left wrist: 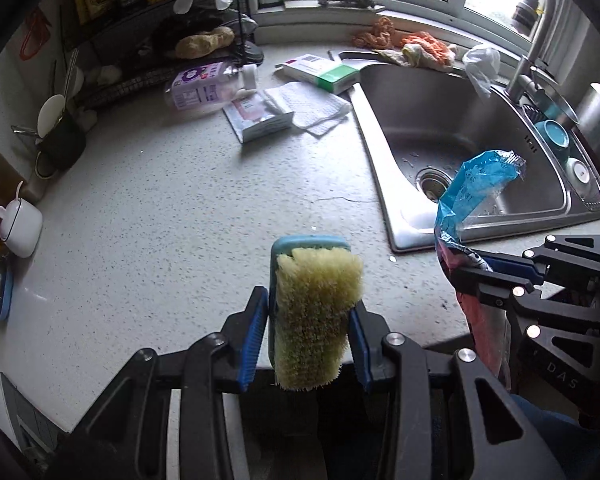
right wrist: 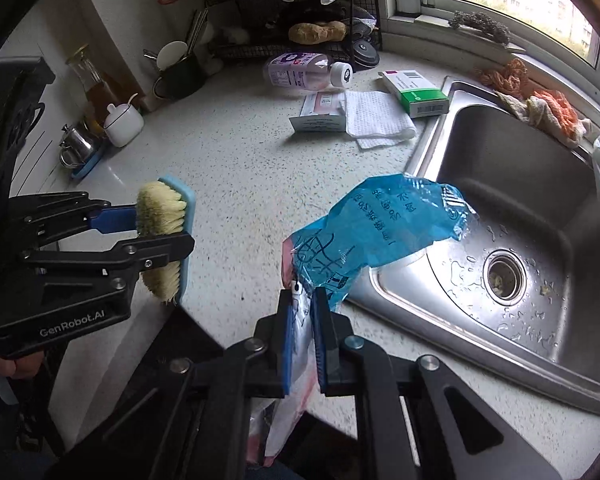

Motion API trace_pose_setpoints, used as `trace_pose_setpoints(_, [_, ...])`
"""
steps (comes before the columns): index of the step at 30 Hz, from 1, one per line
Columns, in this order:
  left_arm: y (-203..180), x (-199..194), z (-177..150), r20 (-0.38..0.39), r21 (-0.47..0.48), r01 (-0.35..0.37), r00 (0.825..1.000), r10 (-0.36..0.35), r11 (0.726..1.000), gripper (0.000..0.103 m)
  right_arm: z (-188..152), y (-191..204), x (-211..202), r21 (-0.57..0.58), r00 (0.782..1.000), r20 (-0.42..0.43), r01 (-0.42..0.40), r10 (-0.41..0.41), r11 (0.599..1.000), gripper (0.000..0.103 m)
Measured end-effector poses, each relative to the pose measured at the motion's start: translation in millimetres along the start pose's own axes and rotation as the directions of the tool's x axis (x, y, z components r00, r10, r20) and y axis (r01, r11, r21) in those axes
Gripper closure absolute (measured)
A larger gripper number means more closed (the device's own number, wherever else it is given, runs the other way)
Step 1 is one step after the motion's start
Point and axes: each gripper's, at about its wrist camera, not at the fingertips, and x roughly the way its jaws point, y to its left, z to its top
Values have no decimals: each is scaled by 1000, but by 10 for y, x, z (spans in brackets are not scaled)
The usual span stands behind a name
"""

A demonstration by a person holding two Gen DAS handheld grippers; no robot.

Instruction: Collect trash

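Note:
My left gripper (left wrist: 309, 316) is shut on a scrub brush (left wrist: 316, 316) with a teal back and yellow bristles, held above the counter's front edge; the brush also shows in the right wrist view (right wrist: 164, 240). My right gripper (right wrist: 302, 320) is shut on a blue and pink plastic wrapper (right wrist: 376, 224), held over the counter beside the sink; the wrapper also shows in the left wrist view (left wrist: 472, 192). On the far counter lie a fallen purple bottle (left wrist: 204, 86), a green and white box (left wrist: 324, 72), a paper towel (left wrist: 316, 108) and a pink-printed packet (left wrist: 252, 116).
A steel sink (left wrist: 480, 140) fills the right side, with a tap (left wrist: 536, 40), rags (left wrist: 424, 52) on its rim and a teal bowl (left wrist: 554, 136). A wire rack (left wrist: 148, 52), a mug of utensils (left wrist: 58, 136) and a white pot (left wrist: 20, 224) line the left wall.

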Motion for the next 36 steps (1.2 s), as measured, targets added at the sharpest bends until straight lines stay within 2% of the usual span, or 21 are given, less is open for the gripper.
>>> trace_pose_setpoints(12, [-1343, -325, -843, -5, 129, 70, 998, -70, 989, 67, -1166, -286, -793, 89, 995, 30, 90, -93, 992, 95])
trace_pose_setpoints(20, [-1819, -295, -1156, -39, 179, 115, 993, -110, 977, 67, -1675, -392, -940, 183, 993, 10, 117, -121, 976, 95])
trace_pose_setpoints(30, [-2036, 364, -1445, -158, 211, 160, 979, -128, 964, 67, -2089, -629, -520, 315, 992, -74, 124, -105, 941, 95])
trace_pose_setpoints(36, [-2159, 1186, -1676, -195, 245, 194, 970, -148, 950, 67, -2302, -789, 56, 329, 989, -69, 147, -132, 933, 95])
